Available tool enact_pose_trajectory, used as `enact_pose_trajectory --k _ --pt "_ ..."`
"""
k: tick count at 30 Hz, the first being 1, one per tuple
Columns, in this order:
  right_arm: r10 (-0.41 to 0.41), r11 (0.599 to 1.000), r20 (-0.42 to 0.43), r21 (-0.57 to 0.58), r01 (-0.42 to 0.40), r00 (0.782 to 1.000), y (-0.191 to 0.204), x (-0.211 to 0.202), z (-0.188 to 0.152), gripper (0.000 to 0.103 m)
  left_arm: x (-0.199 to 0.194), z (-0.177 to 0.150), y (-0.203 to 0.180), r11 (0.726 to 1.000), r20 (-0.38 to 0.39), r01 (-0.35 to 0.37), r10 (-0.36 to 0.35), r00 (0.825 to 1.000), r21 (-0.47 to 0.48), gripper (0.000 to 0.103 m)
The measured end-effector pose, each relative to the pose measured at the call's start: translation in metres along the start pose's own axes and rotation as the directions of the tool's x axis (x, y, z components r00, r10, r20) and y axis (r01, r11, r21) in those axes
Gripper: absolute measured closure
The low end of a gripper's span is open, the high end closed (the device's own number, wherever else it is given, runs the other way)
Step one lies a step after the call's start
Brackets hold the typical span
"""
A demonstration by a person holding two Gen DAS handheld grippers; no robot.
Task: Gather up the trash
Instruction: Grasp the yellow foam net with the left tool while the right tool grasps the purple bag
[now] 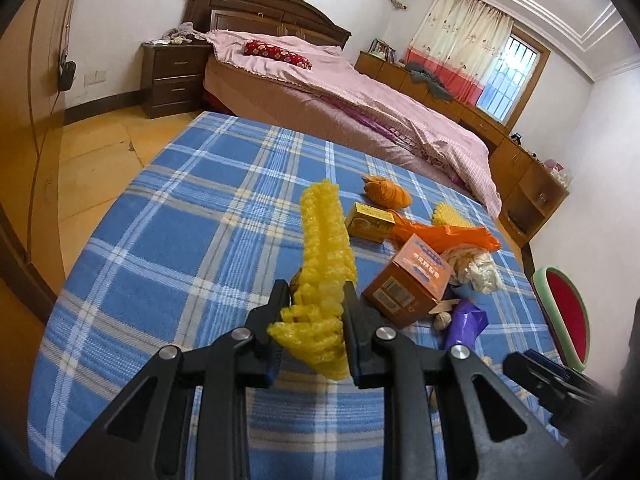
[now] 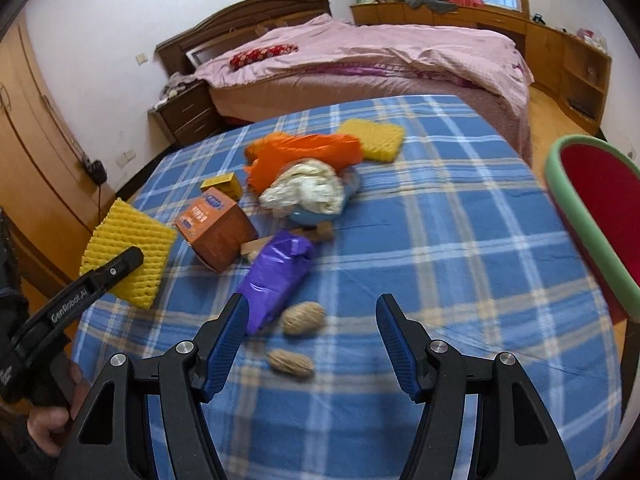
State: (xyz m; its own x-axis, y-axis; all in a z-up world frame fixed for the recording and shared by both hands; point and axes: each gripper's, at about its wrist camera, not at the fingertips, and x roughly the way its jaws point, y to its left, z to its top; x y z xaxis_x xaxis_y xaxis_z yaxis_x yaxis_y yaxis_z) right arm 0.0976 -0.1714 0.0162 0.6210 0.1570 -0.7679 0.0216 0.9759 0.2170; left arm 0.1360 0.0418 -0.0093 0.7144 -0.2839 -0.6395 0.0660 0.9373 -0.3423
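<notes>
My left gripper is shut on a yellow foam fruit net, held off the blue plaid cloth; the right wrist view shows the same net at the left with the left gripper on it. My right gripper stands open above the cloth, nothing between its blue pads. Just ahead of it lie two walnuts and a purple bag. Farther on sit an orange carton, a small yellow box, a white crumpled wad, an orange bag and a second yellow net.
A red and green round chair stands at the right edge of the table. Behind the table is a bed with a pink cover, a dark nightstand and wooden cabinets. A person's hand holds the left gripper.
</notes>
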Motion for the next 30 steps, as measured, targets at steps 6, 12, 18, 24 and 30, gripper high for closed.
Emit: enact_pose_trajectory --k 6,12,18,24,30 --pt "-0.023 0.999 -0.015 -0.028 0.022 1.000 0.016 0.022 0.007 0.035 0.008 -0.002 0.012 0.998 -0.020 0.036 -0.037 0.999 -0.048 0.078" --pt "-0.034 0.999 -0.035 -0.015 0.033 0.999 0.023 0.036 0.007 0.035 0.006 -0.003 0.016 0.996 -0.013 0.064 -0.065 0.998 -0.070 0.078" --pt "-0.057 0.998 -0.027 -0.026 0.057 0.998 0.031 0.043 0.006 0.039 0.001 -0.003 0.016 0.993 0.010 0.097 -0.097 0.995 -0.073 0.078" --pt "-0.066 0.997 -0.017 -0.029 0.066 0.998 0.031 0.038 0.003 0.065 -0.001 -0.002 0.015 0.988 0.012 0.136 -0.135 0.991 -0.079 0.078" --pt "-0.059 0.998 0.052 -0.018 0.060 0.997 0.029 0.015 0.006 0.066 -0.006 -0.003 0.012 0.986 0.035 0.152 -0.150 0.988 -0.073 0.078"
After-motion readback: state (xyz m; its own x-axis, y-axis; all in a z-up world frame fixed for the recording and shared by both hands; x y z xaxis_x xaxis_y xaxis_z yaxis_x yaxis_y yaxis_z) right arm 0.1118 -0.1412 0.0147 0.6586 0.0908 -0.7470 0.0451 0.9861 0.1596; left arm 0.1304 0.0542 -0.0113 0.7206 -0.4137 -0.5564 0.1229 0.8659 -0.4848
